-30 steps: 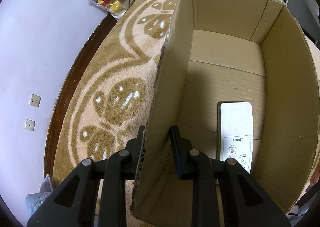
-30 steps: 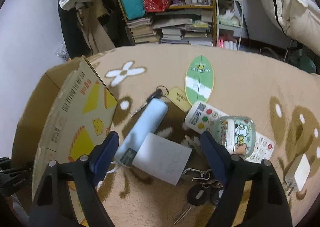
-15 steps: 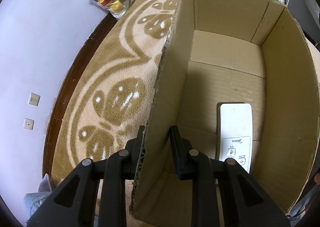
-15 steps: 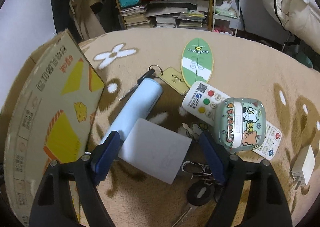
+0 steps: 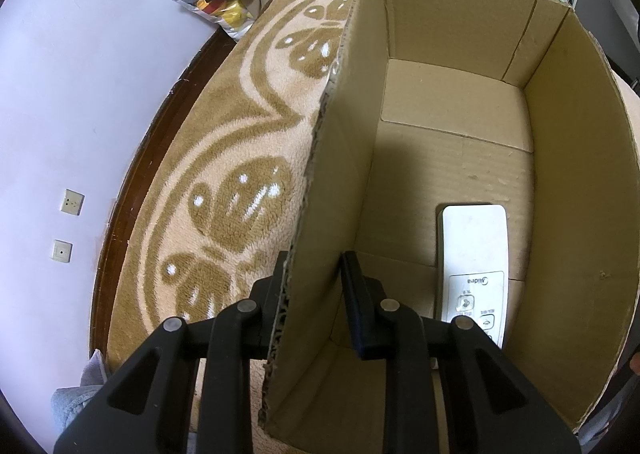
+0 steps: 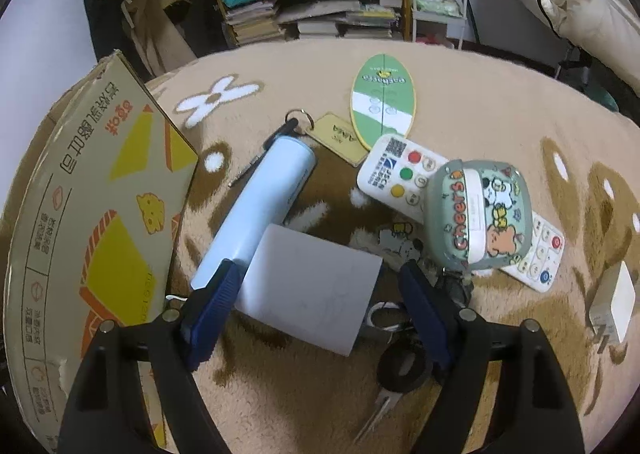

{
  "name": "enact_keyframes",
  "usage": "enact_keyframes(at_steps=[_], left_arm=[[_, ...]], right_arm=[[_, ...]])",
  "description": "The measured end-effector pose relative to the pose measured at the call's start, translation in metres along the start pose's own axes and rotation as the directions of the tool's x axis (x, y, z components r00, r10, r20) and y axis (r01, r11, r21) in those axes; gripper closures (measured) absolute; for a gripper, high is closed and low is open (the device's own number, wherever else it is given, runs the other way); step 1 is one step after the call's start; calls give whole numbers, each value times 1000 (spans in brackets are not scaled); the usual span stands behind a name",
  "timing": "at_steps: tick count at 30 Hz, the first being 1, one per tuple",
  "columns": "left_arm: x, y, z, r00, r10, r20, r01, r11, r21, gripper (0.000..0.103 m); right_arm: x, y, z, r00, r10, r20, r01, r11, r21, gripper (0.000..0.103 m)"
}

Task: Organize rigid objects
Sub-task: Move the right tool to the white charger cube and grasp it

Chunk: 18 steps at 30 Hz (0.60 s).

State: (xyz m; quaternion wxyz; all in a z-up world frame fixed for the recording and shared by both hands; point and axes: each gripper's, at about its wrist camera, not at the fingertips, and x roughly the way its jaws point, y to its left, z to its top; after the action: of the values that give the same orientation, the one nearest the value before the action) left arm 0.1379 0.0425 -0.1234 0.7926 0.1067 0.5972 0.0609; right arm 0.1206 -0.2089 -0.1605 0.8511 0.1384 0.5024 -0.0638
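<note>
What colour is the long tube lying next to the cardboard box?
The tube is pale blue, and the right wrist view shows it best.

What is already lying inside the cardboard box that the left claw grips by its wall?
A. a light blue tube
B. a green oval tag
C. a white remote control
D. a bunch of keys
C: the left wrist view shows a white remote control flat on the floor of the cardboard box, with nothing else visible inside.
</note>
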Motion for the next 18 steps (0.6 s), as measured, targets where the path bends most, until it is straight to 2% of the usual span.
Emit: enact_keyframes(at_steps=[3,6,8,12,15,18], left_arm=[[0,0,0,1000,0,1,0,1000,0,79],[0,0,0,1000,1,-1,-1,1000,-1,79],[0,-1,0,1000,3,-1,-3,1000,-1,79],[0,2,0,1000,-8,-8,8,1000,-15,78],[1,10,2,999,-39,-21,38,998,-54,78],[1,9,1,999,-29,-21,28,998,-50,78]], right_arm=[[2,-4,1,999,21,-28,-20,999,36,21],[2,-2,2,998,30,-50,-28,999,34,29],[1,1,3,998,19,-58,-17,999,31,30],[3,4,2,999,23,-47,-21,999,34,30],[5,-4,-1,999,51,-3,-51,997,62,29],[6,-2,-2,999,48,9,-49,998,41,29]])
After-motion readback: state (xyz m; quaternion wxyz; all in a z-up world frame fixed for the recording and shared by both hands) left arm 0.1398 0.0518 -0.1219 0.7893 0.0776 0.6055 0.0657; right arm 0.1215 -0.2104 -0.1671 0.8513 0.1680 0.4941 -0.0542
